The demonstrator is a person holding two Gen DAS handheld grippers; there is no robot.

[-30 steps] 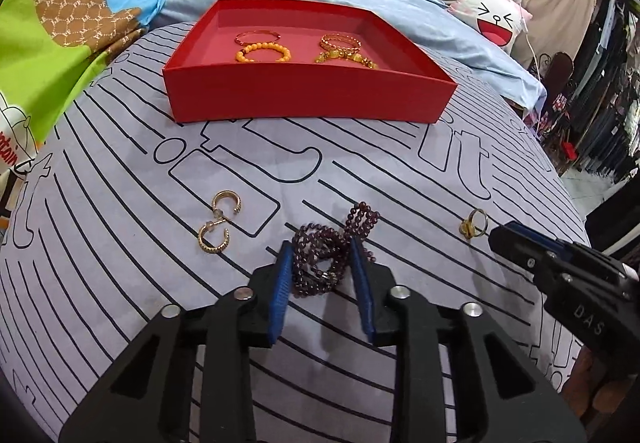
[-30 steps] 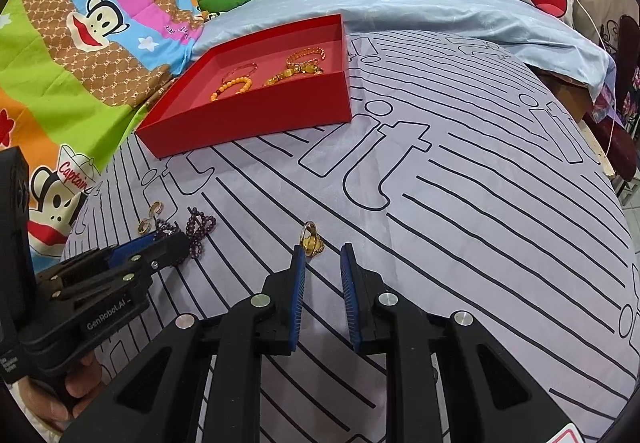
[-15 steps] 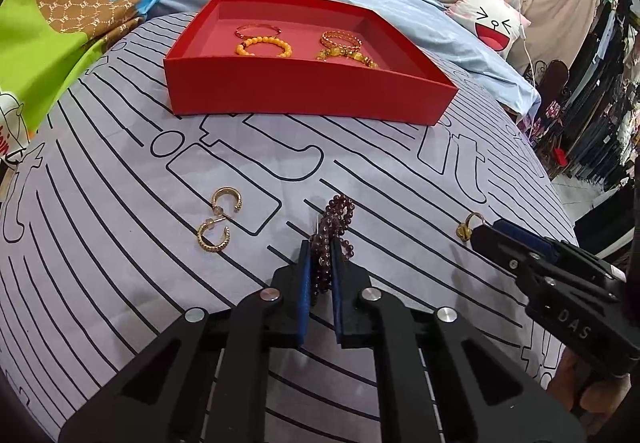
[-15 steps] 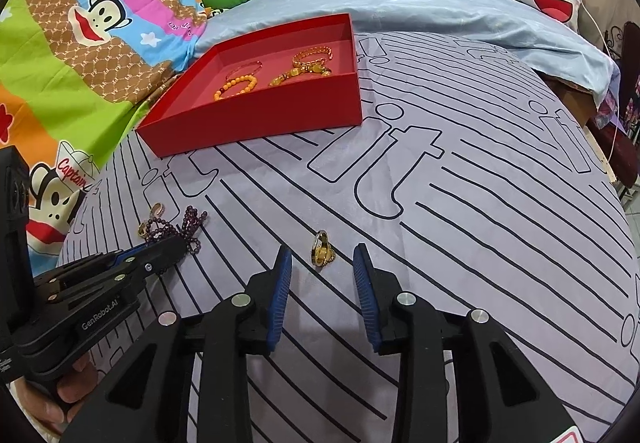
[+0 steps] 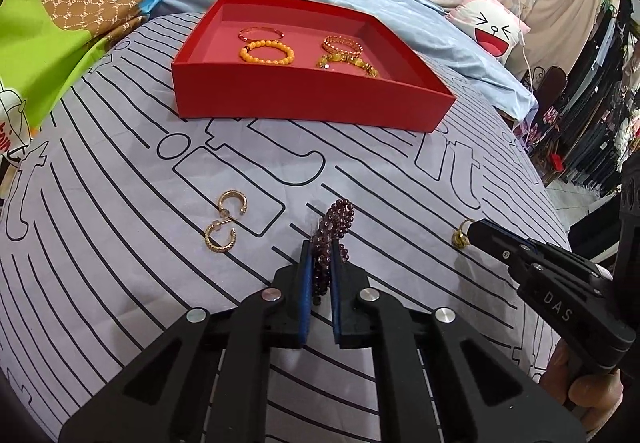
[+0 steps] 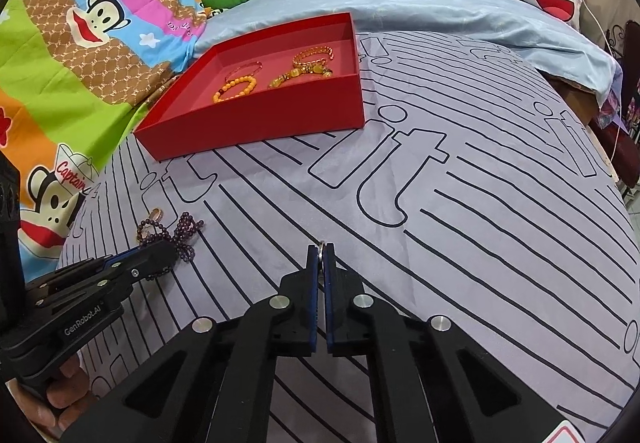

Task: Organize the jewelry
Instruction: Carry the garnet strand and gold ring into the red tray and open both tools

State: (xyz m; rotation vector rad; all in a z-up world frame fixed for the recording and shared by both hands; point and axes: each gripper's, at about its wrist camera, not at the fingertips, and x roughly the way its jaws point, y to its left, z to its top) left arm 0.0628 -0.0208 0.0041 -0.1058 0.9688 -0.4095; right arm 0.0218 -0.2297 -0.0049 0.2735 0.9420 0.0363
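- Two grippers are showing. The left gripper (image 5: 321,263) is clamping its blue pads on the dark purple bead bracelet (image 5: 332,233), whose bunched loops are sticking up and forward past the fingertips, long axis running along the fingers toward the red tray (image 5: 304,99).
- The right gripper (image 6: 321,263) is squeezing its pads nearly together on a small gold ring (image 6: 321,245), held edge-on, with only its top rim peeking out at the tips; it is sitting just above the striped grey bedspread (image 6: 480,183).
- Two gold hoop earrings (image 5: 226,221) are lying on the bedspread, left of the bracelet, one just beyond the other.
- The tray is holding four bracelets (as far as can be counted): a thin reddish bangle (image 5: 261,32), an orange bead bracelet (image 5: 267,54), a gold chain bracelet (image 5: 342,43) and a yellow stone bracelet (image 5: 348,63). It is resting on the bedspread well beyond both grippers.
- Readable writing: "DAS" on the right gripper's side in the left wrist view, "GenRobot.AI" on the left gripper's side in the right wrist view, and "Captain" on the cartoon monkey blanket (image 6: 72,171).
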